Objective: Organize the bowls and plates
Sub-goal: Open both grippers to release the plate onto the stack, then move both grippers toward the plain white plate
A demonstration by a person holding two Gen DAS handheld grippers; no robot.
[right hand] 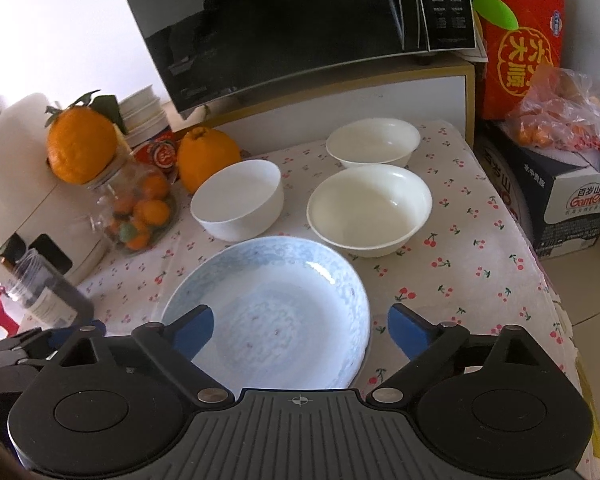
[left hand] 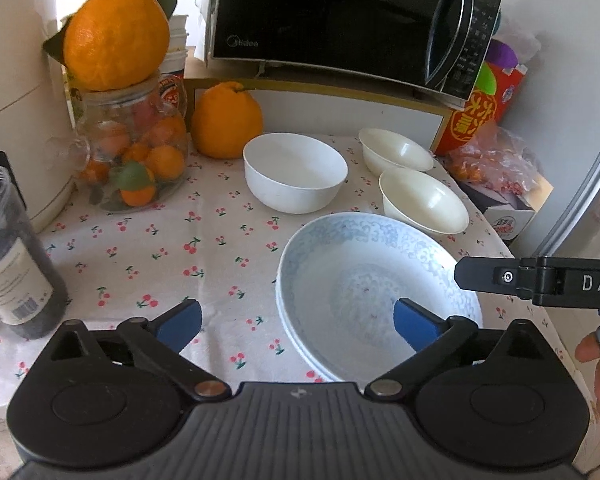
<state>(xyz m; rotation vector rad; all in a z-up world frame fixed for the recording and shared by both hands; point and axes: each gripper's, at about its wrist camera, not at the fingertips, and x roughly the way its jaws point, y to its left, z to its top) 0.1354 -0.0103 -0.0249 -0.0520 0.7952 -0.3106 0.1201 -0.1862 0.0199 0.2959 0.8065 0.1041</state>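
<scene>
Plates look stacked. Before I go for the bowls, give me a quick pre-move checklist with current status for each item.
1. Left gripper open and empty: ok.
2. Right gripper open and empty: ok.
3. Blue patterned plate released, resting on a second plate: ok.
4. Stack fully on the table, clear of its near edge: cannot tell.
5. White bowl and two cream bowls upright, empty, not yet nested: ok.
6. Path to bowls clear of fruit jar: ok.
</scene>
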